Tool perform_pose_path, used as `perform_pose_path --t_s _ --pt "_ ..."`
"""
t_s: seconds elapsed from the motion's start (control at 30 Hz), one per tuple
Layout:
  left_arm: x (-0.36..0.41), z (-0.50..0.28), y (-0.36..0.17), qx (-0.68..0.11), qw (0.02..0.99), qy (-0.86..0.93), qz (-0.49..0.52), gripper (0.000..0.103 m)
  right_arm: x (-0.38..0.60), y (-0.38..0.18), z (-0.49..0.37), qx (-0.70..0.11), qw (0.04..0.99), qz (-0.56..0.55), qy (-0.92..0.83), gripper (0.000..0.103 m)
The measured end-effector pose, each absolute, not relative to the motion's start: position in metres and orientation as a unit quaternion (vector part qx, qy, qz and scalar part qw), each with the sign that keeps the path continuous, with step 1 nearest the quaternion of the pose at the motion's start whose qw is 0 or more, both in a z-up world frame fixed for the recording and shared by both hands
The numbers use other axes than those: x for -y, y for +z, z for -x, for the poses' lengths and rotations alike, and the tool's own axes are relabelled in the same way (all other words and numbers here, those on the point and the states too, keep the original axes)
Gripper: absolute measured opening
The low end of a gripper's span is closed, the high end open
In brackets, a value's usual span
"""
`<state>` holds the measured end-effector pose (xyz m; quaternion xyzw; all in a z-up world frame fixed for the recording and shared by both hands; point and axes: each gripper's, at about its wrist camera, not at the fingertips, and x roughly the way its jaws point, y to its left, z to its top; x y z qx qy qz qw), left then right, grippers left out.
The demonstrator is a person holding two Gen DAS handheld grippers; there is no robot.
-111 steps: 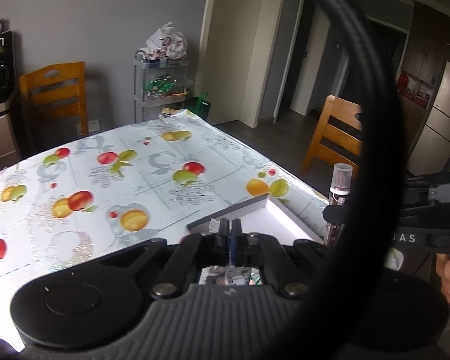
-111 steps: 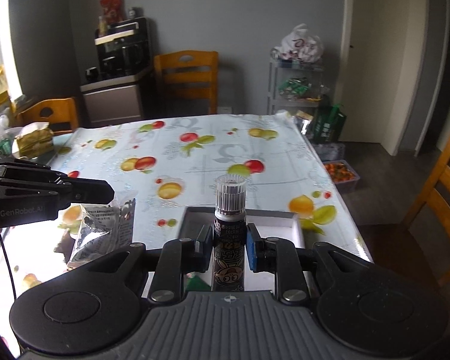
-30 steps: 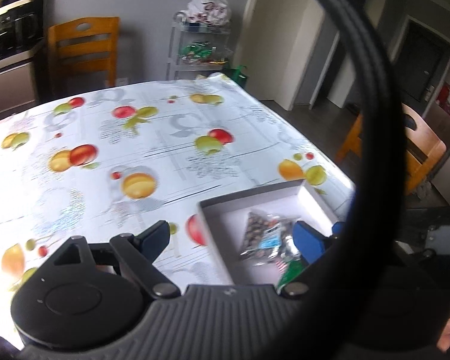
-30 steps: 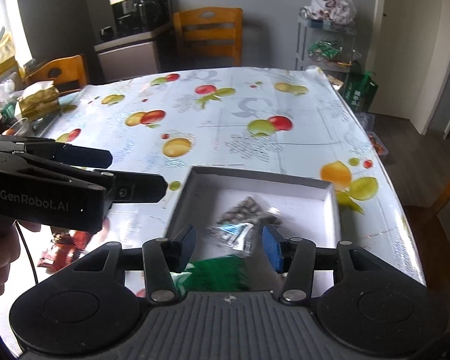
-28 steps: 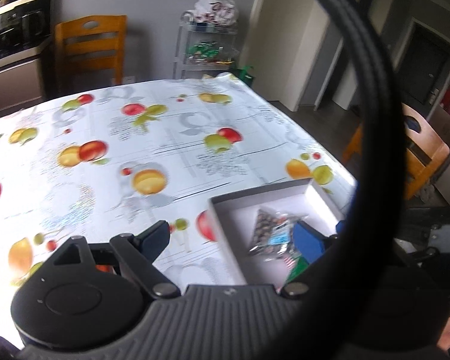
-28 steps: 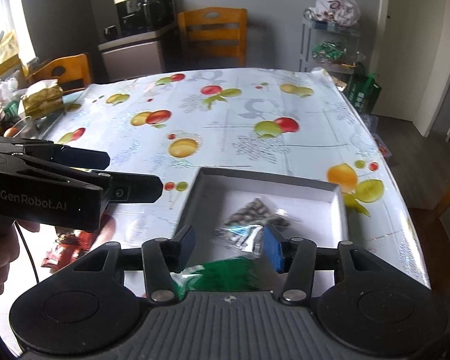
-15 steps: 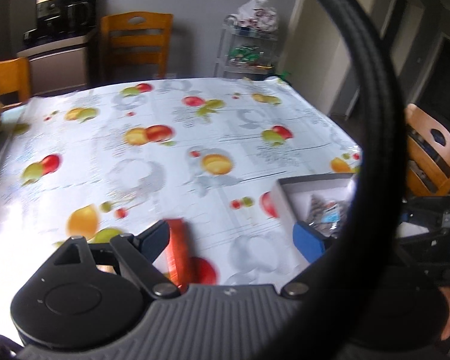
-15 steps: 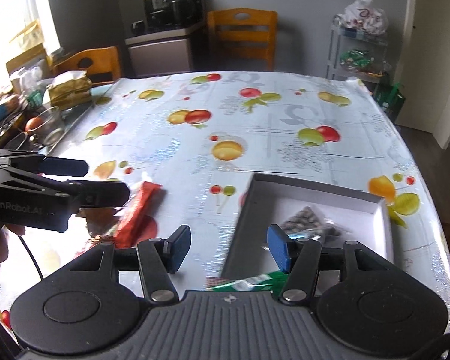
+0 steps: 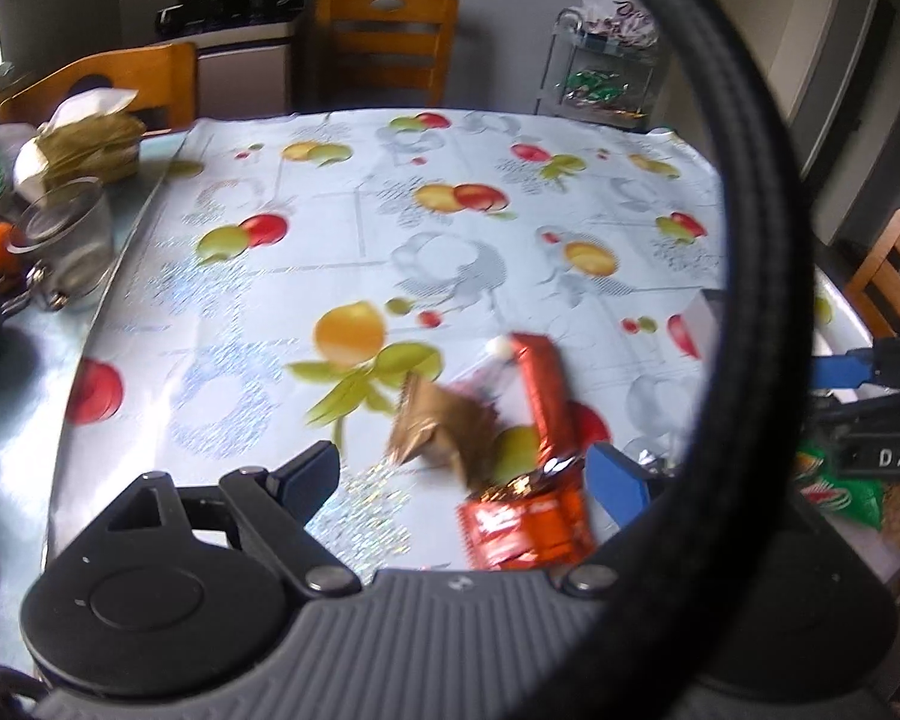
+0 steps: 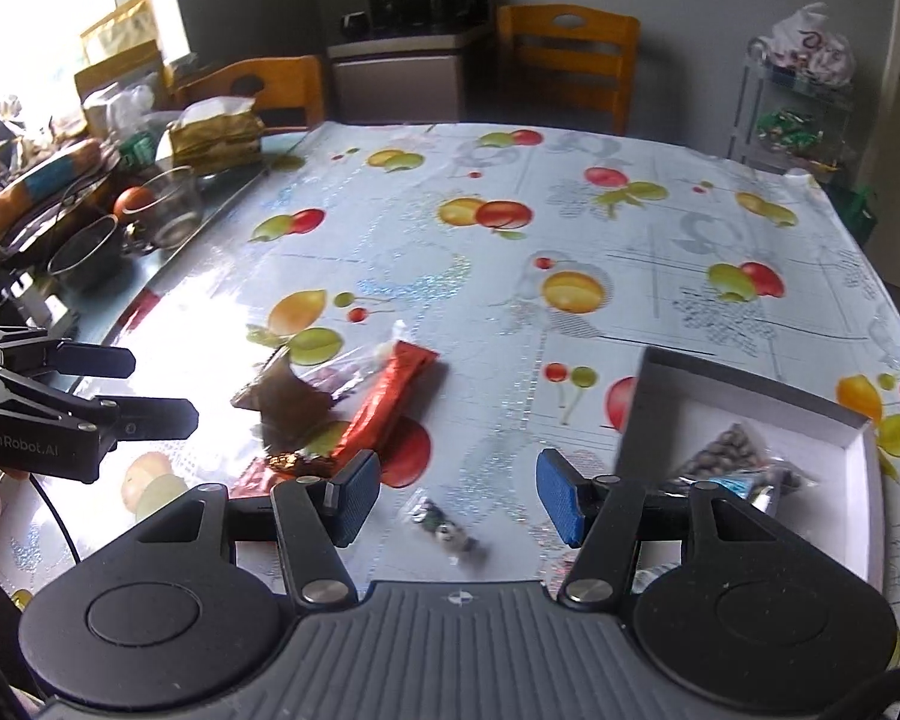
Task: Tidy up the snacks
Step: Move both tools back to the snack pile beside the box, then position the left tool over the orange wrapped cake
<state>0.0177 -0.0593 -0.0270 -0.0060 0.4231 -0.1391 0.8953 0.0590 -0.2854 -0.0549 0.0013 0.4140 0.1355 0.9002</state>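
Note:
Loose snacks lie on the fruit-print tablecloth: a long red bar (image 10: 390,402) (image 9: 543,396), a brown packet (image 10: 285,402) (image 9: 441,429), a red-orange packet (image 9: 525,525) and a small clear wrapped sweet (image 10: 444,528). A white box (image 10: 858,438) at the right holds a packet of dark nuts (image 10: 732,450). My left gripper (image 9: 465,477) is open, just short of the pile; it also shows in the right wrist view (image 10: 144,387). My right gripper (image 10: 459,495) is open and empty over the small sweet.
Glass cups (image 10: 171,204), an orange (image 10: 132,199), bags and tissue packs (image 10: 216,135) crowd the table's left edge. Wooden chairs (image 10: 567,63) stand behind. A wire shelf (image 10: 792,114) with snacks stands at the back right. A black cable loop (image 9: 756,240) crosses the left wrist view.
Both grippers have swung left from the white box toward the snack pile. The right gripper earlier held a small bottle and is now open and empty.

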Motion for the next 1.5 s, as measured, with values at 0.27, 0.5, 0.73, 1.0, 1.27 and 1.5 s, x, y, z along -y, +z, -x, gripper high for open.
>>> perform_pose_path --t_s 0.27,0.5,0.73,1.0,1.27,1.5 --pt "0.057 -0.011 -0.04 -0.432 0.885 -0.172 -0.004 0.09 0.267 -0.068 -0.059 -0.429 0.891 0.024 0.149 0.059" --pt "0.078 -0.008 -0.052 -0.422 0.874 -0.238 -0.048 0.09 0.265 -0.075 -0.059 -0.44 0.885 0.027 0.15 0.059" --pt "0.091 -0.012 -0.07 -0.409 0.861 -0.284 -0.102 0.09 0.27 -0.076 -0.063 -0.445 0.883 0.025 0.144 0.059" --pt "0.101 -0.02 -0.091 -0.406 0.841 -0.325 -0.146 0.09 0.278 -0.078 -0.066 -0.45 0.883 0.02 0.132 0.061" --pt "0.116 -0.032 -0.104 -0.4 0.816 -0.375 -0.185 0.09 0.283 -0.081 -0.067 -0.457 0.88 0.016 0.126 0.063" --pt "0.121 -0.028 -0.109 -0.427 0.795 -0.387 -0.19 0.09 0.286 -0.082 -0.068 -0.458 0.881 0.013 0.121 0.065"
